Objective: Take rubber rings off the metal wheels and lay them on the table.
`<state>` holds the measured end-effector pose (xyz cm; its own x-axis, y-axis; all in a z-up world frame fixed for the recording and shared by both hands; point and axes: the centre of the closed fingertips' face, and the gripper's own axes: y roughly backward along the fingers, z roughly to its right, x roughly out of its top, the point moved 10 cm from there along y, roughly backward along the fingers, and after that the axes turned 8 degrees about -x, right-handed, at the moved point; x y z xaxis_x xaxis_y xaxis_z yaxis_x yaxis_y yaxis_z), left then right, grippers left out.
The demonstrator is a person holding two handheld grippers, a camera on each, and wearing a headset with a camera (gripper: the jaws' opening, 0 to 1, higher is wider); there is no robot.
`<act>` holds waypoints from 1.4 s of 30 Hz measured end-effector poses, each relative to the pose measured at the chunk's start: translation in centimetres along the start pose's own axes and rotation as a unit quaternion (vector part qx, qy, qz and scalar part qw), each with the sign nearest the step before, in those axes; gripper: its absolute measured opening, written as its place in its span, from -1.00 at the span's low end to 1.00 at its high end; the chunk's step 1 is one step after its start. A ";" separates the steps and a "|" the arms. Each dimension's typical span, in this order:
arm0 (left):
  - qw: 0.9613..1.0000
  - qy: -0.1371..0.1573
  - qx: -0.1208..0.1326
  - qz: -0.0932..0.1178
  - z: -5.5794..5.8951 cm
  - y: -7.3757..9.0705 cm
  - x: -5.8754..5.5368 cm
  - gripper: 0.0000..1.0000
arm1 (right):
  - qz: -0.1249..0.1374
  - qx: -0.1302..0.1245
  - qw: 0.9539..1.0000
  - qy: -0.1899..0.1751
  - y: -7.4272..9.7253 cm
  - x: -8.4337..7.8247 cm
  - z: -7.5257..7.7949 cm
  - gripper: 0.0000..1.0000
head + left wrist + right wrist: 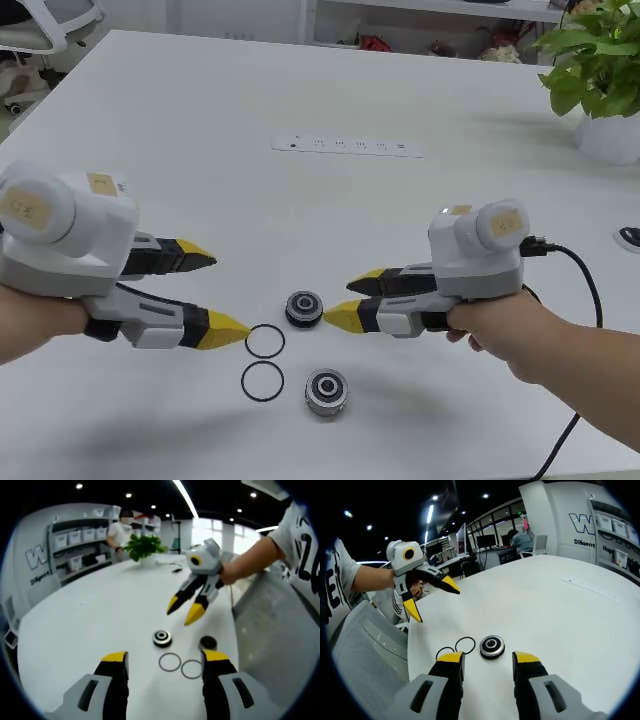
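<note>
left tongs released, empty | right tongs released, empty | far ring, near ring flat on tabletop (by left tongs) | far wheel, near wheel just right of them

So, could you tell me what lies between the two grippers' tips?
A metal wheel and a loose rubber ring, seen in the head view.

Two rubber rings; two metal wheels; one plant
</note>
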<state>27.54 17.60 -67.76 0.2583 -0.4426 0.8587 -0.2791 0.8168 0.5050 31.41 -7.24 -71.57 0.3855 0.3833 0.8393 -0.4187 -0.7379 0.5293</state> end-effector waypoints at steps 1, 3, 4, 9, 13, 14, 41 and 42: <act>1.000 0.001 -0.001 0.001 0.0 -0.2 0.1 0.19 | -0.001 0.000 1.000 0.001 0.0 -0.1 0.1 -0.29; 1.000 0.001 -0.002 0.002 -0.1 -0.4 0.1 0.18 | -0.002 -0.002 1.000 0.002 -0.1 -0.2 0.2 -0.29; 1.000 0.001 -0.003 0.001 -0.2 -0.5 0.2 0.18 | -0.003 -0.002 1.000 0.002 -0.2 -0.2 0.2 -0.29; 1.000 0.001 -0.005 -0.002 -0.3 -1.0 0.0 0.17 | -0.003 -0.002 1.000 0.001 -0.3 -0.3 0.3 -0.30; 1.000 0.003 -0.005 -0.005 -0.4 -1.3 -0.1 0.16 | -0.006 -0.001 1.000 0.005 -0.5 -0.5 0.4 -0.30; 1.000 0.003 -0.005 -0.006 -0.5 -1.4 -0.1 0.16 | -0.007 -0.001 1.000 0.006 -0.5 -0.6 0.4 -0.30; 1.000 0.016 -0.009 -0.015 -1.6 -3.1 -0.8 0.11 | -0.019 0.000 1.000 0.018 -1.8 -1.4 0.8 -0.35; 1.000 0.015 -0.009 -0.015 -1.6 -3.2 -0.9 0.10 | -0.019 0.000 1.000 0.018 -1.8 -1.5 0.8 -0.35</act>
<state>29.70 15.98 -70.24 0.2947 -0.4552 0.8402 -0.2542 0.8103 0.5281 32.28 -6.93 -73.86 0.3717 0.4302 0.8227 -0.4037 -0.7230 0.5605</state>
